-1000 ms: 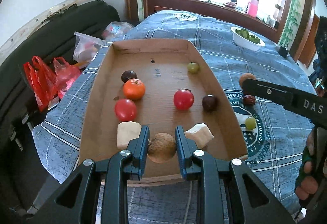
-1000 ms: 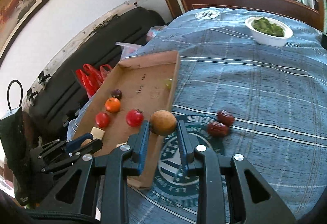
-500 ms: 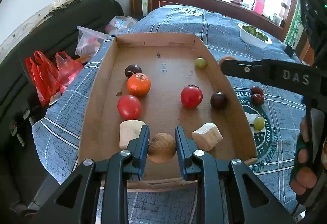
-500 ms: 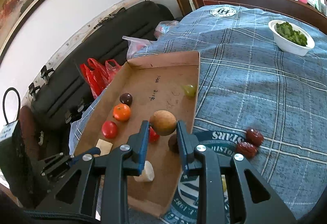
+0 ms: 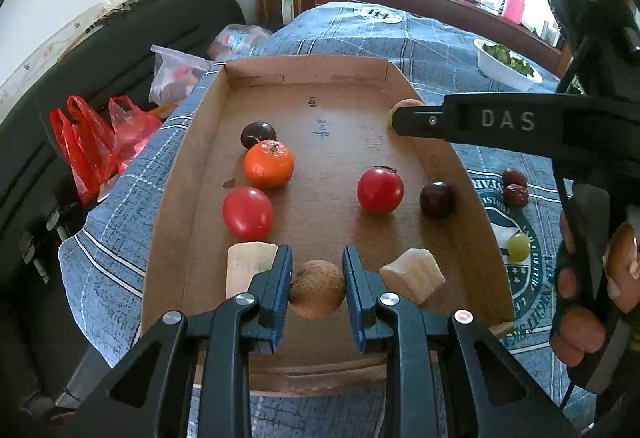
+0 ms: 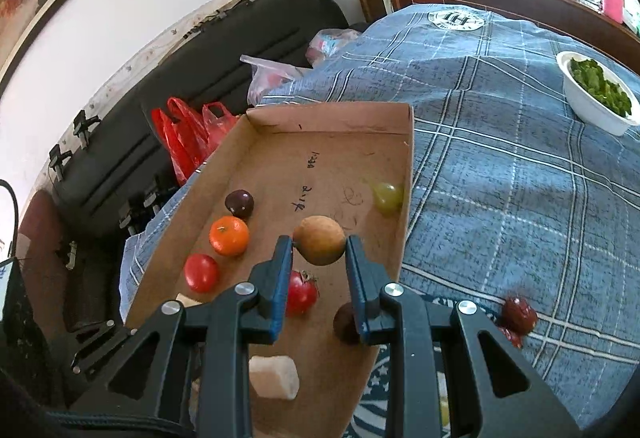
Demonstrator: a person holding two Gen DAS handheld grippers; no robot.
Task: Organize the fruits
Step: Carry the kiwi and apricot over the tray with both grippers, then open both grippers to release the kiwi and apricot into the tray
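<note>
A cardboard tray [image 5: 320,342] lies on the blue checked cloth. It holds an orange mandarin [image 5: 269,164], two red tomatoes [image 5: 248,213] [image 5: 380,190], two dark plums [image 5: 258,134] [image 5: 437,199], two pale cubes [image 5: 250,266] [image 5: 414,274] and a green grape [image 6: 387,197]. My left gripper [image 5: 317,278] is shut on a brown round fruit [image 5: 317,294] over the tray's near end. My right gripper [image 6: 319,250] is shut on a second brown fruit [image 6: 319,240], held above the tray's right half beside the grape.
Two red dates [image 5: 515,188] and a green grape [image 5: 518,247] lie on the cloth right of the tray. A white bowl of greens [image 6: 596,94] stands far right. Red plastic bags [image 5: 100,142] and a black sofa [image 6: 200,70] lie left of the table.
My right gripper has carried its brown fruit leftward, from beside the tray's right wall to above the tray floor. The left gripper has stayed put with its fruit.
</note>
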